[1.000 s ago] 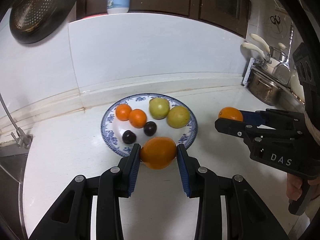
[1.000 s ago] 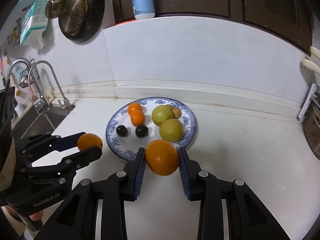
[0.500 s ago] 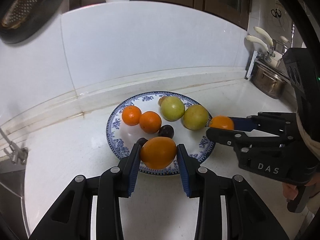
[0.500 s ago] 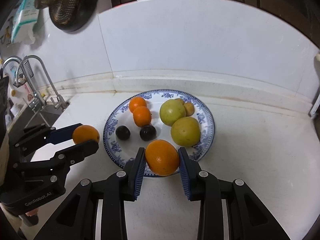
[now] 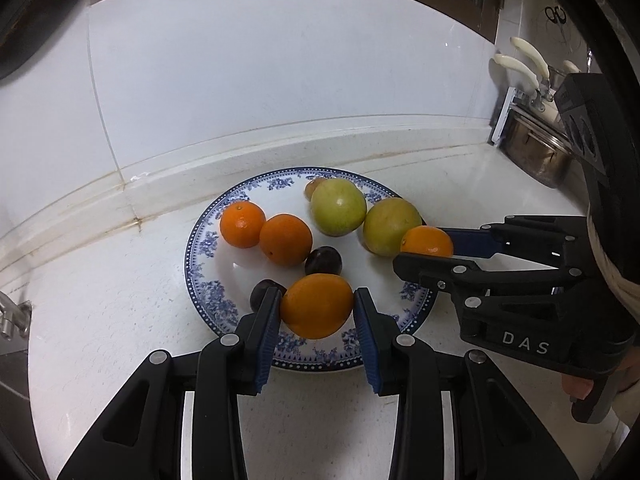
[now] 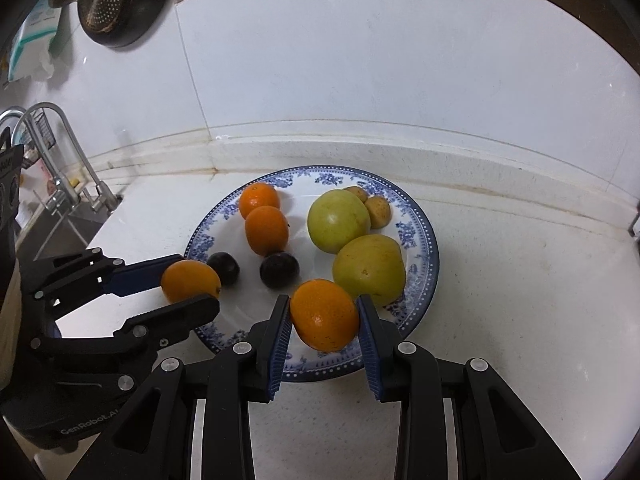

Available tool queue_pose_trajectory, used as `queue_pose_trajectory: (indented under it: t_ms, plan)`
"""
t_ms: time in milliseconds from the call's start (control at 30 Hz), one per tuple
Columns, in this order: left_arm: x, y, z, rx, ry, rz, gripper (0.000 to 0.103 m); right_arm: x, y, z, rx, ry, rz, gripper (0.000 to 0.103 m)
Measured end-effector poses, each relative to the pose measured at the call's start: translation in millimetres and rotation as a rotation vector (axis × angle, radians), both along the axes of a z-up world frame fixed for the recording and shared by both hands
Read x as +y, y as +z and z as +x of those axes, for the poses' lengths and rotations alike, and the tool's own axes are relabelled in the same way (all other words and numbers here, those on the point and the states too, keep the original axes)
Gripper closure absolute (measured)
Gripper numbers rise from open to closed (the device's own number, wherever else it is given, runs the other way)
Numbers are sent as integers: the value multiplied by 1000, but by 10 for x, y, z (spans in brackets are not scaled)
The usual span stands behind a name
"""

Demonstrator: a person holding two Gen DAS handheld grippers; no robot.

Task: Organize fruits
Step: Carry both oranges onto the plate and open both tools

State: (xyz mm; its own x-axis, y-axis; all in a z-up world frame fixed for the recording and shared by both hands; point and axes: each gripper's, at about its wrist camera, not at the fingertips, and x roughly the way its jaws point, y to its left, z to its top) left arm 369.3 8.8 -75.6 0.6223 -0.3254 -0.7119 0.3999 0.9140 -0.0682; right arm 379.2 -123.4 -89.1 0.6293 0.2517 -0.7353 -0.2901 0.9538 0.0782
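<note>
**Both grippers loaded, over the plate**

While both grippers sit above the blue-patterned plate (image 5: 202, 248), each one has an orange clamped. Left gripper (image 5: 316, 308): fingers (image 5: 267, 322) closed narrow on the left orange (image 5: 316, 305), pads pressing both sides, fruit over the near part of the plate. Right gripper (image 6: 324, 316): same story, blue pads tight on the right orange (image 6: 325, 314), over the plate's near-right rim (seen from the left wrist it sits right beside the nearer green fruit).

On the plate:
- two small oranges (image 6: 266, 229), touching, left-centre
- two dark plums (image 6: 279, 269) in front of them, apart from each other
- two green fruits (image 6: 338, 220), touching, on the right
- two small brownish fruits (image 6: 378, 210) at the far rim, behind the green ones

Plate rests on the white surface (image 6: 520, 320), near the back wall. Sink with faucet (image 6: 60, 152) off to the left, metal pot (image 5: 536, 152) at far right, strainer (image 6: 120, 0) hanging on the wall.
</note>
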Motion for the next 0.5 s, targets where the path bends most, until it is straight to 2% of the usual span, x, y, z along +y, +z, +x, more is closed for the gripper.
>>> queue_pose_trajectory:
  t_ms: [133, 233, 333, 400, 500]
  plan:
    - [-10, 7, -13, 0, -3, 6, 66, -22, -10, 29, 6, -3, 6, 69]
    - [15, 35, -55, -14, 10, 7, 57, -19, 1, 30, -3, -1, 8, 69]
    - [44, 74, -80, -26, 26, 11, 55, 6, 3, 33, -8, 7, 7, 69]
    - [80, 105, -107, -32, 46, 13, 55, 13, 13, 25, -14, 4, 5, 62]
    - [146, 152, -164, -37, 81, 1, 54, -4, 52, -24, -21, -5, 19, 61]
